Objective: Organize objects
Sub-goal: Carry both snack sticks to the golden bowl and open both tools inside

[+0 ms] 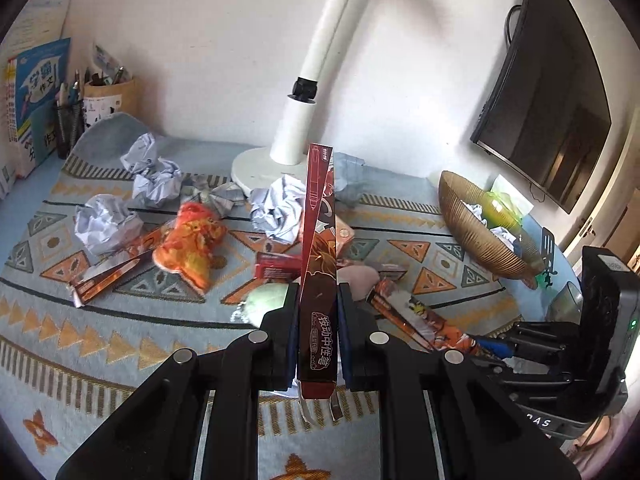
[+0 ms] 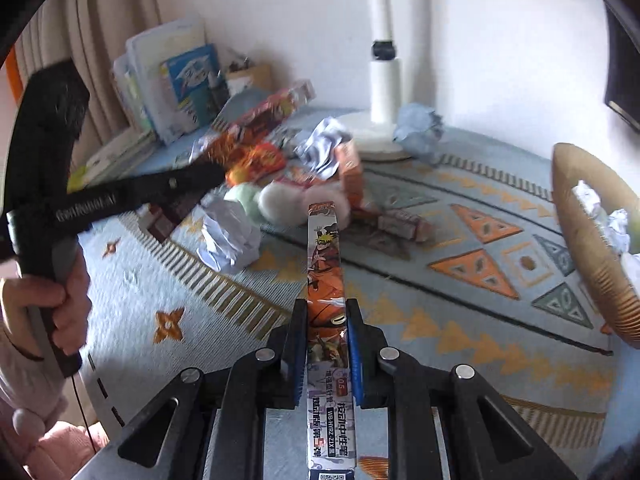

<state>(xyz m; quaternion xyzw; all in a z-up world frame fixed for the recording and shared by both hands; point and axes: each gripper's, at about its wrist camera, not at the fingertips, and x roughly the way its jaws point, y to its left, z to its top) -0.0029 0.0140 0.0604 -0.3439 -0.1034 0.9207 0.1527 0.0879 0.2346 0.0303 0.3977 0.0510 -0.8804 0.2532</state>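
Note:
My left gripper [image 1: 318,294] is shut on a long dark red pen box [image 1: 318,248], held above the patterned cloth and pointing toward the lamp. My right gripper [image 2: 326,306] is shut on a long orange cartoon pen box [image 2: 325,272], held above the cloth; the same box and gripper show at the right of the left wrist view [image 1: 424,320]. On the cloth lie more pen boxes [image 1: 108,276], crumpled paper balls [image 1: 106,224], an orange plush toy [image 1: 192,244] and pale plush balls [image 2: 280,200]. In the right wrist view the left gripper [image 2: 208,172] is blurred over the pile.
A woven basket [image 1: 476,224] with crumpled paper and a green thing stands at the right. A white lamp base [image 1: 260,168] stands at the back by the wall. Books [image 1: 32,100] and pen holders [image 1: 108,96] are at the back left. A monitor [image 1: 552,92] hangs on the right.

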